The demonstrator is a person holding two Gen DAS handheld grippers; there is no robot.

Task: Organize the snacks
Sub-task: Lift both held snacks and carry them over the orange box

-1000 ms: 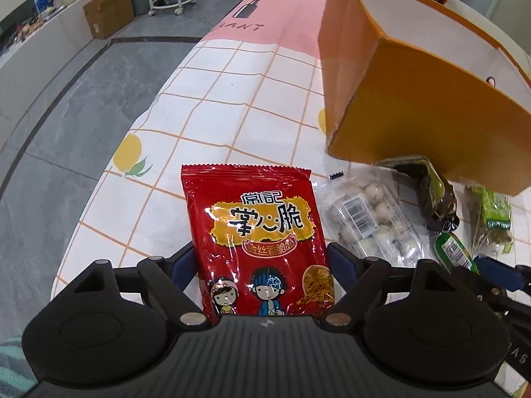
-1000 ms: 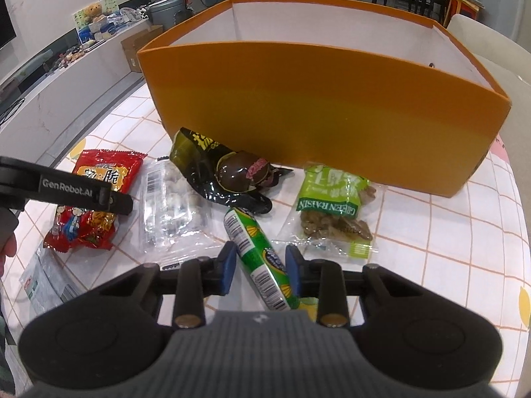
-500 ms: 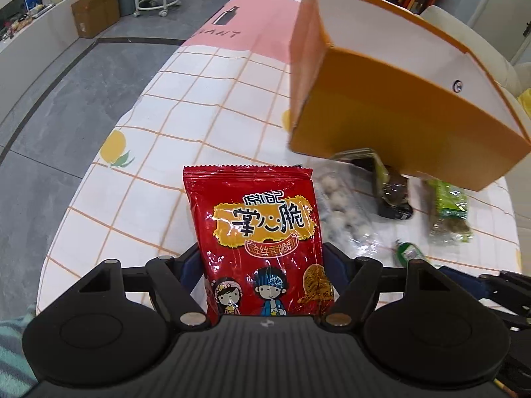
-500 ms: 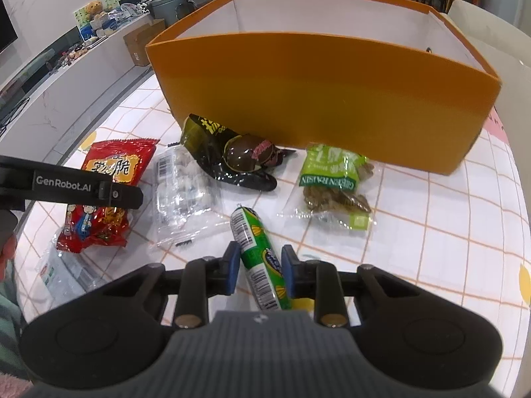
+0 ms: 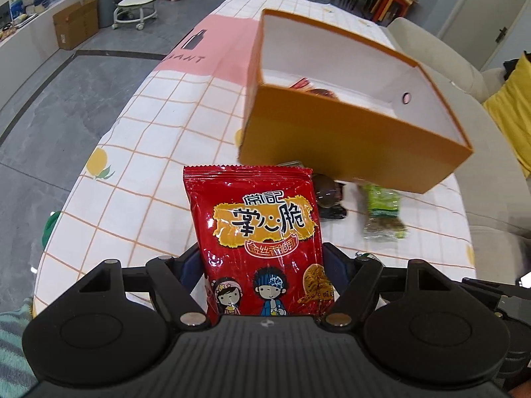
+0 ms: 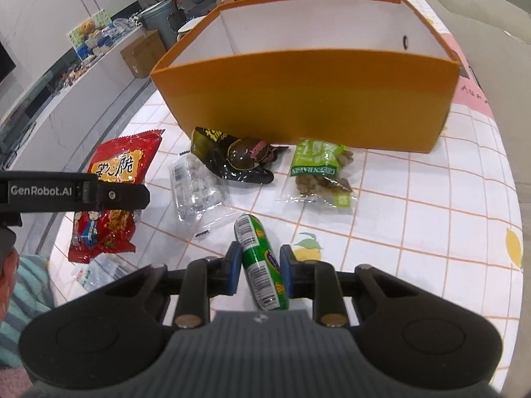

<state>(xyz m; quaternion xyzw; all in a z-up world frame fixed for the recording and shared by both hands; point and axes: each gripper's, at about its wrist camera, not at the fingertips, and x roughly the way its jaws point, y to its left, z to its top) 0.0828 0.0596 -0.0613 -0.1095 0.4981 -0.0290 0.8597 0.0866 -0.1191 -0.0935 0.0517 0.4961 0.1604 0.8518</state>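
My left gripper is shut on a red snack bag and holds it up above the table, short of the orange box. The bag also shows in the right wrist view, behind the left gripper's finger. My right gripper is shut on a green sausage-shaped snack, lifted above the table. The orange box stands beyond, open at the top, with a few snacks inside it visible in the left wrist view.
On the checked tablecloth lie a clear packet of white balls, a dark shiny packet and a green raisin packet, all before the box. Another clear packet lies at the near left edge.
My left gripper has risen with the red bag and now looks down into the box. My right gripper has lifted the green snack and drawn back a little.
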